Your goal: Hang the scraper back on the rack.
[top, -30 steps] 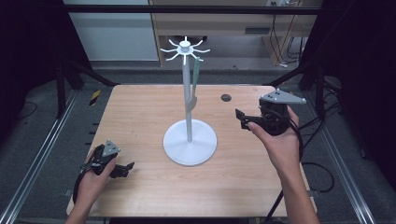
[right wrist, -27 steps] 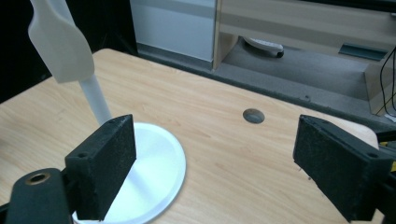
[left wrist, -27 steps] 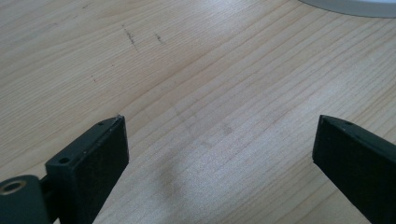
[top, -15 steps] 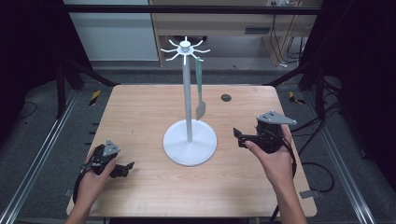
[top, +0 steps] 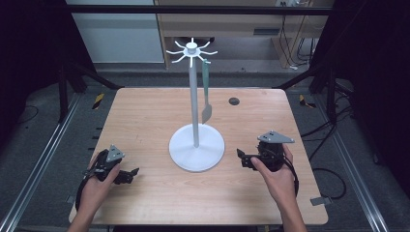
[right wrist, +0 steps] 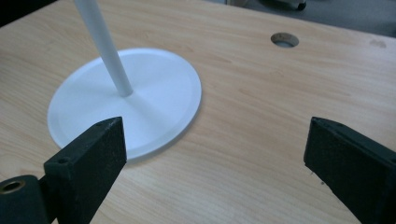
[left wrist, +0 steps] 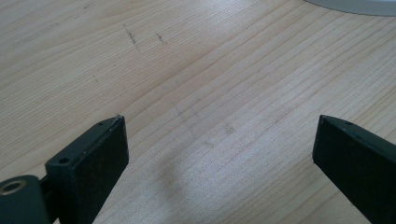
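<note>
A white stand (top: 195, 111) rises from a round base (top: 197, 147) at the middle of the wooden table; its base (right wrist: 126, 98) and pole also appear in the right gripper view. A green-handled spatula (top: 206, 92) hangs from one of the hooks at the stand's top. My left gripper (top: 124, 176) rests low at the table's front left, open, with bare wood between its jaws (left wrist: 219, 154). My right gripper (top: 243, 159) is held to the right of the base, open and holding nothing (right wrist: 215, 154).
A small round hole (top: 234, 101) sits in the tabletop at the back right, also seen in the right gripper view (right wrist: 284, 39). Metal rails (top: 43, 159) run along both sides of the table. Cables trail on the floor at right.
My right gripper has come down and toward the front from beside the stand's pole. The spatula now hangs free on its hook. The left gripper has stayed put.
</note>
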Action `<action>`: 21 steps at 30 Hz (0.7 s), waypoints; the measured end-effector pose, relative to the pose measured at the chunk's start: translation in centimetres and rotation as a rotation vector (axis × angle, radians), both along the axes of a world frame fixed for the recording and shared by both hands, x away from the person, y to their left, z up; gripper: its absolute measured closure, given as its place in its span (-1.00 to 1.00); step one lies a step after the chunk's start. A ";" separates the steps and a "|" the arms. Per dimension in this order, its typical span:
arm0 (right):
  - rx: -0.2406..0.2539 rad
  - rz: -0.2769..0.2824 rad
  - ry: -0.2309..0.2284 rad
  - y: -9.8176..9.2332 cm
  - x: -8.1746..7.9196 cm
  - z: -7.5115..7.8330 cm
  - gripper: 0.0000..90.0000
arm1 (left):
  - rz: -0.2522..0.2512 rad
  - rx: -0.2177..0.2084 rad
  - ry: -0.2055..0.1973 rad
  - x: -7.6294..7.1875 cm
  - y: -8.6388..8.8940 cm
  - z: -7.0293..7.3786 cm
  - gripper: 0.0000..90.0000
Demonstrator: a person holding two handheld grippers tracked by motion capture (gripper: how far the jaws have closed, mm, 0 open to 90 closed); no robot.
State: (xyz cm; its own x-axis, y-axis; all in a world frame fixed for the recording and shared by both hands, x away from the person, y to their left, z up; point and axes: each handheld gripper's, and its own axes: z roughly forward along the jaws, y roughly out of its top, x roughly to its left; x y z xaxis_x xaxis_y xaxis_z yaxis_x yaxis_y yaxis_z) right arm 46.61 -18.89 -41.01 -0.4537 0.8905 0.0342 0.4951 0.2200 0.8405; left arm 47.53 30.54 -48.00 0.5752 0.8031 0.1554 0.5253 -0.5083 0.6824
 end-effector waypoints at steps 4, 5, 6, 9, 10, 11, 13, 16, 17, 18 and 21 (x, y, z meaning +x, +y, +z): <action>-0.024 -0.001 0.039 -0.1 0.2 -1.1 -0.85 | 0.000 -0.001 0.001 0.0 0.0 0.0 -0.93; -0.024 -0.007 0.050 -0.1 0.2 -1.4 -0.84 | 0.000 -0.002 0.001 0.0 0.0 0.0 -0.93; -0.028 -0.011 0.051 -0.2 0.3 -1.7 -0.83 | -0.001 0.000 0.003 0.0 0.0 0.0 -0.93; -0.038 -0.031 0.060 -0.4 0.6 -2.3 -0.80 | -0.003 0.003 0.004 0.0 -0.1 0.0 -0.93; -0.037 -0.039 0.067 -0.5 0.7 -2.5 -0.80 | -0.002 0.003 0.004 0.0 -0.1 0.0 -0.93; -0.042 -0.037 0.071 -0.6 0.9 -2.7 -0.79 | -0.002 0.002 0.003 0.0 0.0 0.0 -0.93; -0.044 -0.052 0.081 -0.6 1.2 -3.2 -0.78 | -0.001 0.000 0.002 0.0 0.0 0.0 -0.93; -0.045 -0.057 0.097 -0.7 1.6 -3.6 -0.78 | 0.000 0.000 0.003 0.0 0.0 0.0 -0.93; -0.041 -0.064 0.105 -0.6 1.8 -3.7 -0.77 | -0.001 0.002 0.003 0.0 0.0 0.0 -0.93; -0.046 -0.061 0.107 -0.7 1.9 -3.9 -0.77 | -0.002 0.003 0.004 0.0 0.0 0.0 -0.93; -0.044 -0.070 0.117 -0.7 2.3 -4.2 -0.77 | -0.003 0.003 0.003 0.0 0.0 0.0 -0.93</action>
State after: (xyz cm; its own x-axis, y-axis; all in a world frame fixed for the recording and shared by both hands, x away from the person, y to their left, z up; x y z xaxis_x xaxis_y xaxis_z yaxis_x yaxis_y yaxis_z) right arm 48.93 -19.55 -45.25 -0.3854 0.9217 0.0433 0.6045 0.2168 0.7665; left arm 47.54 30.49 -48.02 0.5779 0.8011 0.1560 0.5260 -0.5118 0.6793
